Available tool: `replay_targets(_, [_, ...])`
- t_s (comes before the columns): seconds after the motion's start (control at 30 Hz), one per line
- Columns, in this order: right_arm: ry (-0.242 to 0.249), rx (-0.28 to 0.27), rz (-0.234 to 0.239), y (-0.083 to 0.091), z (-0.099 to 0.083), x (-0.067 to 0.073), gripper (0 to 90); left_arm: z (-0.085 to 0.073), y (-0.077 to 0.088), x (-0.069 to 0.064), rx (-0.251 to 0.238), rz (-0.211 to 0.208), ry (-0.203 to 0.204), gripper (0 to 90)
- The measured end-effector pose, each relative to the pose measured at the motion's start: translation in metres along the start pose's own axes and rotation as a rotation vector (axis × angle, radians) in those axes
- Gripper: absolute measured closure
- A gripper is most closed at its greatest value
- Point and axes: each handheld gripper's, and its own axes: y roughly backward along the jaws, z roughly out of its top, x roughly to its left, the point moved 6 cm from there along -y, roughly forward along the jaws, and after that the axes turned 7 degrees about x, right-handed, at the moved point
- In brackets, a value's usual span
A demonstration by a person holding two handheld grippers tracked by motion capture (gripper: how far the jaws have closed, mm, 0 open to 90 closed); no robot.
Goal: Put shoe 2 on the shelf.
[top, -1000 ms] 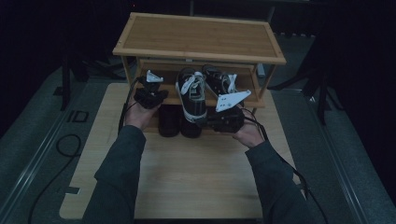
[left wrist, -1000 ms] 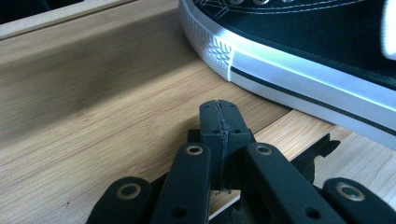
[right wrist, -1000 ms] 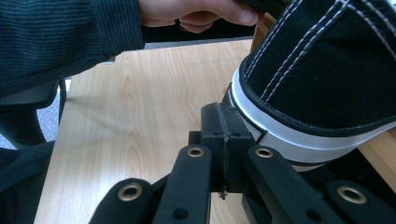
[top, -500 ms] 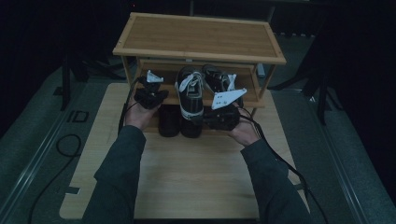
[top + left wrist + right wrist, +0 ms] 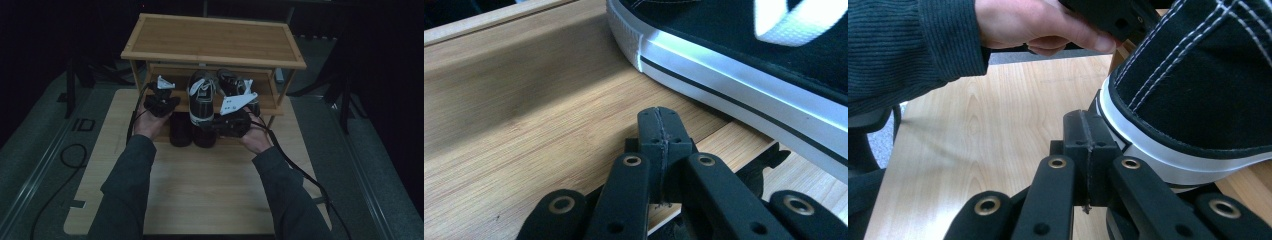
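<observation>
Both claws have their jaws pressed flat together with nothing between them. Right gripper sits with its closed tips just beside the heel end of the black sneaker, the white rubber sole edge touching or nearly touching the jaw side in the right gripper view. Left gripper rests low over the shelf board, its closed tips near the sneaker's white sidewall but apart from it.

From the sneaker outward: it lies on the middle shelf of the wooden rack, its long axis running front to back, heel overhanging toward the person. A second dark shoe sits just beside it, farther from the left gripper. Two more dark shapes stand below the sneaker's heel; what they are I cannot tell.

The right claw looks nearer the sneaker, at its heel; the left flanks its side. Any grasp would need one claw to spread first, probably the right
</observation>
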Motion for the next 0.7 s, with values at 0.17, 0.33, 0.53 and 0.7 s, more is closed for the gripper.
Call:
replay_targets(0.17, [0.000,-0.002,-0.006,-0.001,0.000,-0.002,90.0,0.000,0.000,0.000,-0.001,-0.002,0.004,90.0])
replay_targets(0.33, [-0.002,0.010,-0.016,-0.005,-0.001,-0.004,90.0,0.000,0.000,0.001,-0.003,-0.010,0.009,90.0])
replay_targets(0.53, [0.010,0.018,-0.021,-0.010,-0.002,-0.003,90.0,0.000,0.000,0.001,-0.003,-0.009,0.009,90.0])
replay_targets(0.7, [0.018,0.032,-0.036,-0.014,-0.003,-0.002,90.0,0.000,0.000,0.000,-0.008,-0.008,0.015,90.0])
